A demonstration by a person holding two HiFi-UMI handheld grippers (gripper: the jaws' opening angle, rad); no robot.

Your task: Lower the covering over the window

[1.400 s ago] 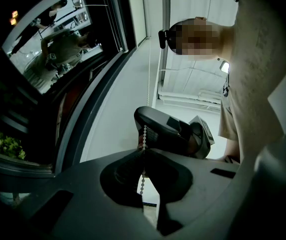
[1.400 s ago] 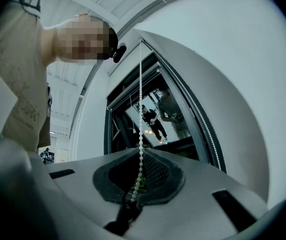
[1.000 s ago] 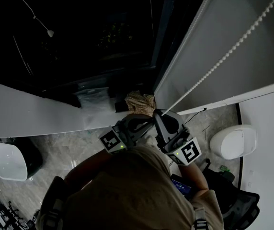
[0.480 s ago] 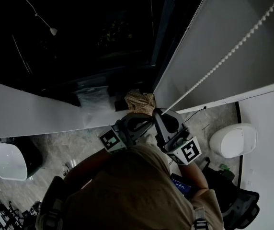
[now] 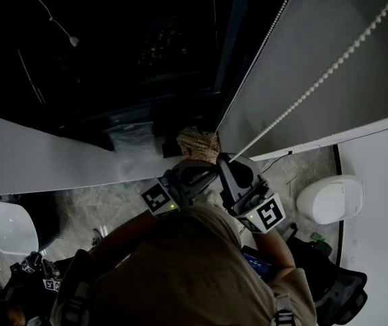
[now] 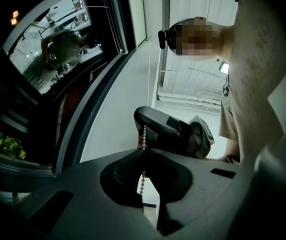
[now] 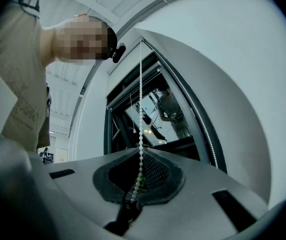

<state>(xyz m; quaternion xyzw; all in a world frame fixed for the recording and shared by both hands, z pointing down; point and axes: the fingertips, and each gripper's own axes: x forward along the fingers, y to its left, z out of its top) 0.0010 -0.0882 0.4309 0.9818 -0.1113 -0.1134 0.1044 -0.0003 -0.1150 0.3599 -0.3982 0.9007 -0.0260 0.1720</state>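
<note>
**Blind-lowering step, chain grasp.** In the left gripper view I am clenching the left gripper (image 6: 144, 150) on the bead chain (image 6: 144, 134). The strand is passing through the closed jaws at lower centre, with the dark tip of the right gripper (image 6: 165, 131) just beyond.

In the right gripper view its jaws are likewise clamping the chain, which is rising straight toward the top of the frame.

In the head view both tools are sitting side by side at centre, just above the person's head, and the chain is running taut to the upper right corner.

- **Roller blind** (image 5: 363, 94): a smooth, matte, pale grey sheet, filling the upper right.
- **Window** (image 5: 146, 46): dark, glossy glass in a black frame, lying uncovered at upper left and centre.
- **Chain:** a string of small, white, round beads, probably hard plastic.

As I judge it, I am holding with both hands between pulls. The next move is calling for one gripper to let go and regrasp higher. It should then draw down steadily, without the beads slipping through the pads.
</note>
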